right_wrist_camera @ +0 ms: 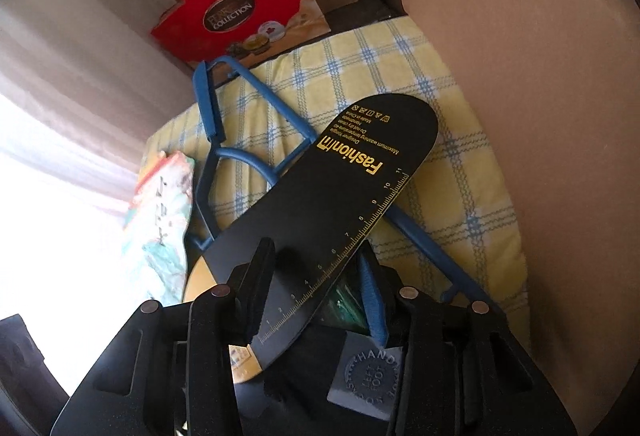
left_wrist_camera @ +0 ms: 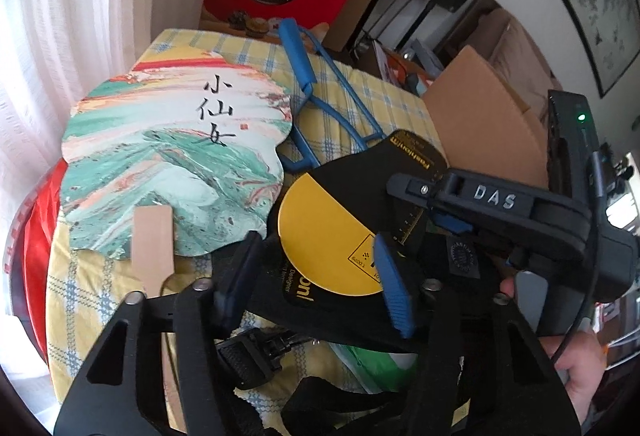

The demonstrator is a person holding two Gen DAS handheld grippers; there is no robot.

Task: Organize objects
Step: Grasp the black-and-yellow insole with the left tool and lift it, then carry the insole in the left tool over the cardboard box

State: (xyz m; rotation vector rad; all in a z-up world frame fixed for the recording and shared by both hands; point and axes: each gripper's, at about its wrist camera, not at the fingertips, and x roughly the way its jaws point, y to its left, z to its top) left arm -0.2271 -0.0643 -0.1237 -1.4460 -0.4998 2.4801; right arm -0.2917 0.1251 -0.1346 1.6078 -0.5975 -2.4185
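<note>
Lying between right claw (right_wrist_camera: 316,288): insole (right_wrist_camera: 340,195)

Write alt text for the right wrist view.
The right gripper straddles the near end of a black card insole printed "Fashion" with a gold ruler scale along its edge. The insole lies across a blue hanger on a yellow checked cloth; a red gift box stands behind, and a painted fan lies at left.

Long black shoe insole (right_wrist_camera: 340,195) with gold "Fashion" lettering and a printed ruler edge, lying tilted across a blue plastic clothes hanger (right_wrist_camera: 248,155). Beneath its near end, a second black insole with a round yellow heel patch (left_wrist_camera: 332,236).
</note>
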